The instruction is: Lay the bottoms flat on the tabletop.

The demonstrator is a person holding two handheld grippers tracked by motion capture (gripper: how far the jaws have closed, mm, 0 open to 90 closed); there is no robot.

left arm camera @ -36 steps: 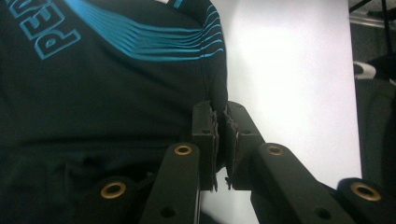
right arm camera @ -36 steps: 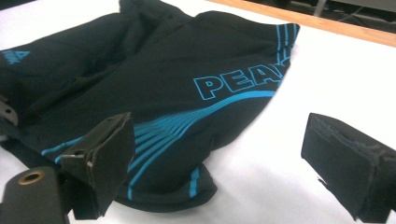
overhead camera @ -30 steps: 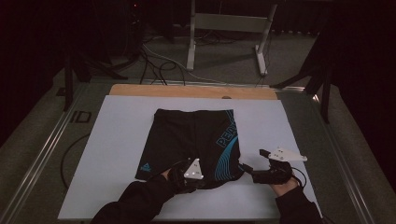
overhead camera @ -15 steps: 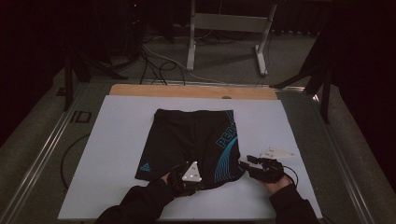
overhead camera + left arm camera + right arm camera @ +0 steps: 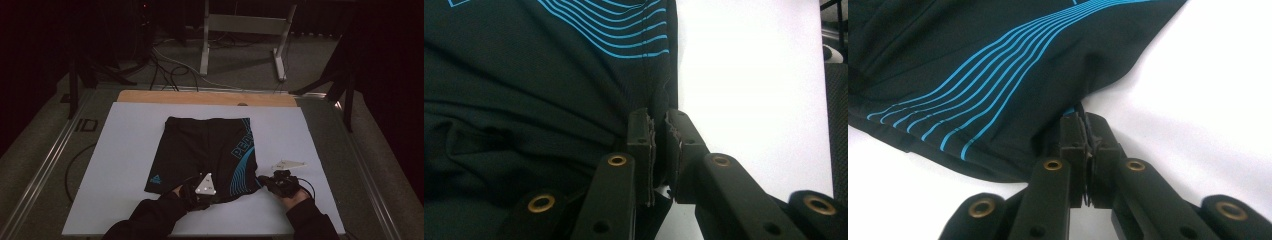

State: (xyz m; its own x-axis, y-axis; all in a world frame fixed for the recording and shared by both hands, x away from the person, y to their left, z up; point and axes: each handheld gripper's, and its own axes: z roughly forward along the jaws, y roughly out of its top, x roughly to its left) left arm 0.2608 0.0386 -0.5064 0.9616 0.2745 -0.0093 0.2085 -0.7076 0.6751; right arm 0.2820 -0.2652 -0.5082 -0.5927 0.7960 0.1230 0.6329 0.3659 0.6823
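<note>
Black shorts (image 5: 200, 145) with blue stripes and lettering lie flat on a white board (image 5: 125, 150). My left gripper (image 5: 207, 192) is at the near hem, between the two legs. In the left gripper view its jaws (image 5: 658, 120) pinch a fold of the black fabric (image 5: 524, 75). My right gripper (image 5: 262, 180) is at the near corner of the right leg. Its jaws have just been closing, and in the right gripper view they (image 5: 1085, 122) are shut on the edge of the shorts (image 5: 973, 50) where the blue stripes end.
The board rests on a table with a wooden strip (image 5: 200, 97) along its far edge and metal rails (image 5: 45, 165) at the sides. White board (image 5: 1208, 75) lies bare to the right of the shorts. A metal stand (image 5: 245, 30) and cables (image 5: 170, 70) are on the floor beyond.
My right gripper has sunk toward the right leg's corner and its jaws have closed on the fabric. The left gripper has stayed where it was, holding the hem.
</note>
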